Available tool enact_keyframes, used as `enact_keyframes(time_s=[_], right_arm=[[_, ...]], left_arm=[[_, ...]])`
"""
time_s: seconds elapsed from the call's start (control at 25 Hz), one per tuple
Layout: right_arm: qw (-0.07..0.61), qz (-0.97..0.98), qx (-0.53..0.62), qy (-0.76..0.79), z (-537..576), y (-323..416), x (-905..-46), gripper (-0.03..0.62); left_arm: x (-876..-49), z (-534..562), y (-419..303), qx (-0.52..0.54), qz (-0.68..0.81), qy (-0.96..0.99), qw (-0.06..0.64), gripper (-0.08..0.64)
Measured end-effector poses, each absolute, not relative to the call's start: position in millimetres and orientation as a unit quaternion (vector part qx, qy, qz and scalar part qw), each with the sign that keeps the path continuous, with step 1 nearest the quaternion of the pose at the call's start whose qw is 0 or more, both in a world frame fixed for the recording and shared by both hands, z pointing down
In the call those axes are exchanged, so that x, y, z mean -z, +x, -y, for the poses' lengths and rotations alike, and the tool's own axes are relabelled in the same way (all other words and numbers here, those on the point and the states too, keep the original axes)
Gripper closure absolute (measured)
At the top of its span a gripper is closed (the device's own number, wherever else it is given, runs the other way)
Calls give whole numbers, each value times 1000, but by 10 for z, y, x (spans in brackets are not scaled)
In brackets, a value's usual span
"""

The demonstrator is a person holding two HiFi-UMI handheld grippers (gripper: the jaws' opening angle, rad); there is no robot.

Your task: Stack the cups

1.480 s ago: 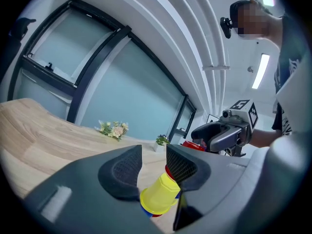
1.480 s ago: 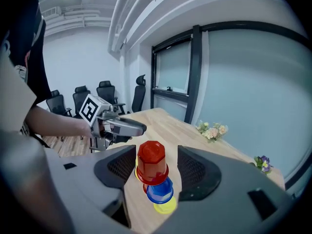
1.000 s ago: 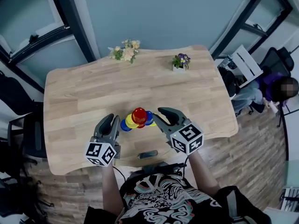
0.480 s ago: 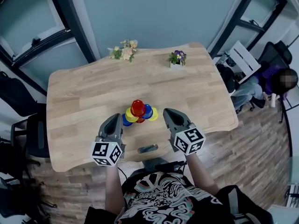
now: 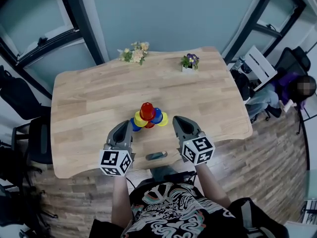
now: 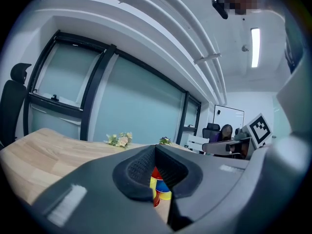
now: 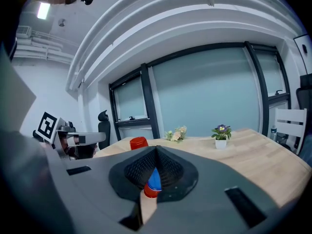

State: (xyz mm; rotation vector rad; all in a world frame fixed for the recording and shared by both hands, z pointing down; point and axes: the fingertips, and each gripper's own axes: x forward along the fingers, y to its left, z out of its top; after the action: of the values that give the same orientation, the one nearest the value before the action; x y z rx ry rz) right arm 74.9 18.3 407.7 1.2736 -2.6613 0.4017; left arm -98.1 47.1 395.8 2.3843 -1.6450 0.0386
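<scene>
**Closed grippers, cup pile beyond**

I am holding the left grey two-jaw gripper and the right grey two-jaw gripper over the near part of the light wooden table, both pinched fully together and carrying nothing. Just beyond and between them, touching neither, the cluster of red, yellow and blue plastic cups is standing, red one on top. I am judging that any move here should be going straight back, so neither tip brushes the pile.
</scene>
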Motion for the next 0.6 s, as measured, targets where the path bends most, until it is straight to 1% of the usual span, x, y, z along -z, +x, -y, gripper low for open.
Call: enact_keyframes(time_s=[0.24,0.6], right_arm=[[82,888,-131,433,-179,783,-4060,589],[86,880,-126,450,-156,864,-4053,590]], left_arm=[[-3957,-480,-998,8,558,817,146,558],[-3992,-473,-1009,-13,569,812,128,558]])
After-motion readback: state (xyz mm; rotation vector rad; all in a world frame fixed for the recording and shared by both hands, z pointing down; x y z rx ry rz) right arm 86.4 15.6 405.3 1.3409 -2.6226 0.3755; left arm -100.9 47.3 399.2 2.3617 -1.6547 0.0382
